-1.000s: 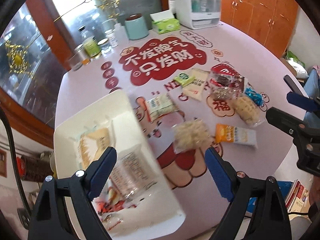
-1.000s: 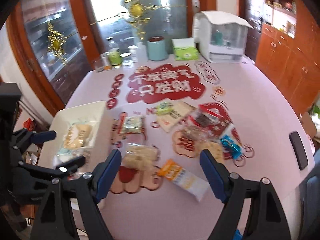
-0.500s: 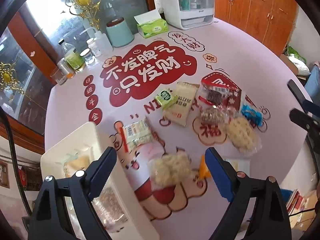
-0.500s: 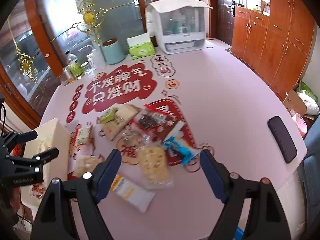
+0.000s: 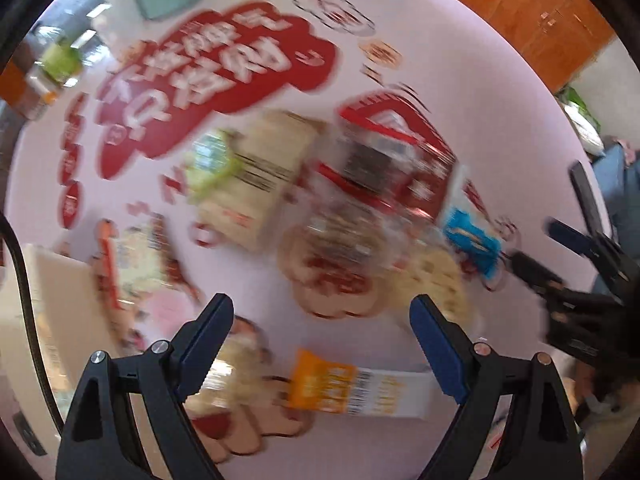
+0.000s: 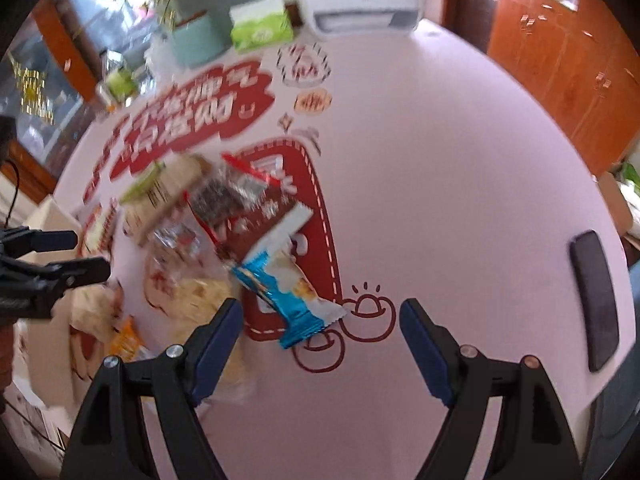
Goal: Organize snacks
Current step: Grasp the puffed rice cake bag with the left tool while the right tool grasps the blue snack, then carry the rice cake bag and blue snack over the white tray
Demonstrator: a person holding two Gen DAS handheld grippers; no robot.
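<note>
Snacks lie scattered over the pink tablecloth (image 6: 440,160), and both your claws hang released above them with nothing between the jaws. Your left gripper (image 5: 322,344) frames the orange packet (image 5: 320,386) at the bottom centre of its view, with a pale puffed snack bag (image 5: 230,372) just beside its left jaw. Your right gripper (image 6: 320,330) sits over the blue wrapper (image 6: 280,292), which lies in the lower centre of that view, near the left jaw. A white bin (image 5: 48,280) shows at the left edge of the left view. Motion blur hides the finer print.
</note>
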